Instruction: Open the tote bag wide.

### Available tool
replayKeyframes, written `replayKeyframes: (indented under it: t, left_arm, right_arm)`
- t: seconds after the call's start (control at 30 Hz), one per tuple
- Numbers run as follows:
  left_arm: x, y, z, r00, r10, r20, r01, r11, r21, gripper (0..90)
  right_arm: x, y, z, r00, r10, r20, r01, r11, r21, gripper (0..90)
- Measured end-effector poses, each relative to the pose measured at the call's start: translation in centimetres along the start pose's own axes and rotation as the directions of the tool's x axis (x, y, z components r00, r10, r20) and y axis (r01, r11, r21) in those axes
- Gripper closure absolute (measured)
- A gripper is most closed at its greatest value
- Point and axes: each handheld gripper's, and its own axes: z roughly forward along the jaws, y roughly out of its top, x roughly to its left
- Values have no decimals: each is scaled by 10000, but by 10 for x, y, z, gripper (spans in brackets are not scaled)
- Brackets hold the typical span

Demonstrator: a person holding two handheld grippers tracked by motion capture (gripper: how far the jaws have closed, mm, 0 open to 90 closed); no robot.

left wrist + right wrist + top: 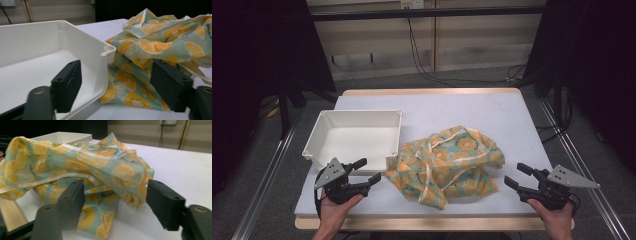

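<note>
A crumpled cloth [447, 165] printed with orange slices on teal, edged in white, lies on the white table [492, 115] right of centre. Its left edge touches the near right corner of a white plastic tray [357, 117]. My left gripper [366, 171] is open near the front left, its jaws pointing at that tray corner [108, 50] and the cloth [155, 47]. At the front right my right gripper [517, 176] is open too, a short way off the cloth's right edge [100, 165], jaws aimed at it. Nothing is between either pair of jaws.
The tray is empty and sits at the table's left side. Metal rails [582, 165] run along both sides of the table. Cables [427, 70] lie on the floor beyond the far edge. Bare table surface lies behind the cloth and at the far right.
</note>
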Motion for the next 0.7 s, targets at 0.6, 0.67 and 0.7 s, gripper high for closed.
replayKeyframes:
  t: [0.6, 0.67, 0.7]
  left_arm:
    - [-12, 1, 4, 9962, 410, 773, -435, 9986, 315, 509]
    - [-15, 2, 3, 9952, 428, 886, -459, 9984, 329, 526]
    - [-16, 3, 4, 9944, 477, 940, -512, 9981, 349, 533]
  right_arm:
    - [5, 6, 8, 9929, -180, -1174, 256, 9977, 635, 474]
    - [7, 6, 9, 9923, -244, -1216, 332, 9969, 711, 484]
    - [8, 7, 10, 9917, -288, -1253, 384, 9965, 745, 484]
